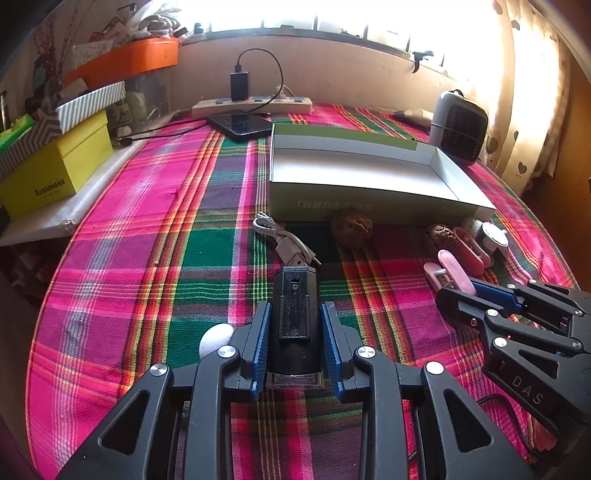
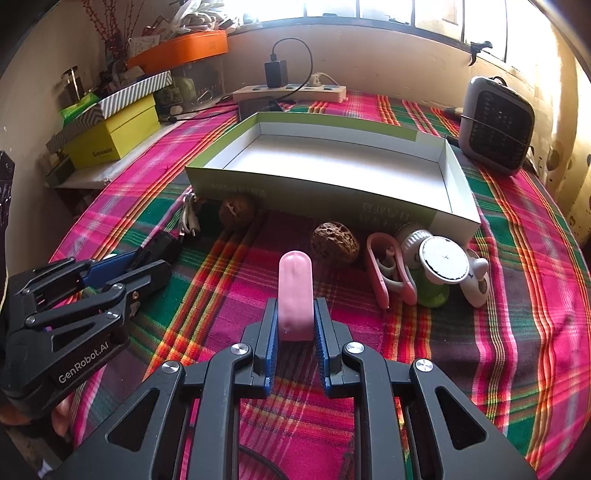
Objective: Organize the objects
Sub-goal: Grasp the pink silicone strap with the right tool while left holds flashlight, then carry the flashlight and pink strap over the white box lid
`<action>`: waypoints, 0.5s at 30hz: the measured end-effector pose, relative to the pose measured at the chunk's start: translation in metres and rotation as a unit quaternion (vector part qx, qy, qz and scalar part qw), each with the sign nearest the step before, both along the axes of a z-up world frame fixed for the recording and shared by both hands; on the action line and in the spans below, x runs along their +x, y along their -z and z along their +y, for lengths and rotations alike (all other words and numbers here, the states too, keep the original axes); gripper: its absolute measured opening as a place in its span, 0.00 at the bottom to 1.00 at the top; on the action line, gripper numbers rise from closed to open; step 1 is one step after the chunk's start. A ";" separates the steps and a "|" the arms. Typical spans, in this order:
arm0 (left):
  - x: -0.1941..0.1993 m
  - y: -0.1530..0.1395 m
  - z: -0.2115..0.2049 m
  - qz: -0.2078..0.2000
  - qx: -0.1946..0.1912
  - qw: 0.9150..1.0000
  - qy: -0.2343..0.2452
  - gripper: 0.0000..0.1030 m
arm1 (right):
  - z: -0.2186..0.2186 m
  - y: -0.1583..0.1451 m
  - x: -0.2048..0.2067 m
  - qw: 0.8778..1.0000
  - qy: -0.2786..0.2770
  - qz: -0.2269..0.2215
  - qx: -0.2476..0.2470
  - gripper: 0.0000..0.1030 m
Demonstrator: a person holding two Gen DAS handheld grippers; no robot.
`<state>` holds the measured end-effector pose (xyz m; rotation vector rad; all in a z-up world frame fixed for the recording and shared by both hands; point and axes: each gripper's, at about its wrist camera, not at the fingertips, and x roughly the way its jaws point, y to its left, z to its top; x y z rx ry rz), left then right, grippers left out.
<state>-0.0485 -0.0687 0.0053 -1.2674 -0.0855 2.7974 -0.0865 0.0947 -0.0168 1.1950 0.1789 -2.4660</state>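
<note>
Pink clip [image 2: 294,295] pinched by right hand-held gripper [image 2: 294,321], black device [image 1: 294,317] by left [image 1: 294,332] — lift both clear, then lower into box [image 2: 456,192].

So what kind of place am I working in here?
Most likely a lived-in room at home: a table under a plaid cloth pushed up to a bright window, a power strip with a charger plugged in, and stacked storage boxes along the wall.
</note>
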 end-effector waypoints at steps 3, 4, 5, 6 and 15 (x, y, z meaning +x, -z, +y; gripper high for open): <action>0.000 0.000 -0.001 0.001 -0.002 1.000 0.000 0.25 | -0.003 0.000 -0.002 1.000 0.003 0.002 0.002 0.22; 0.000 0.000 -0.001 0.001 -0.002 1.000 0.000 0.25 | -0.004 0.000 -0.002 1.000 0.003 0.004 0.004 0.22; -0.001 0.000 -0.001 0.001 -0.003 1.000 0.000 0.25 | -0.006 0.001 -0.002 1.000 0.004 0.006 0.009 0.22; 0.000 0.000 0.000 0.000 -0.002 1.000 -0.001 0.25 | -0.006 0.001 -0.002 1.000 0.003 0.007 0.011 0.22; 0.001 0.001 -0.001 0.001 -0.005 1.000 0.000 0.25 | -0.005 0.001 -0.005 1.000 0.008 0.005 0.002 0.22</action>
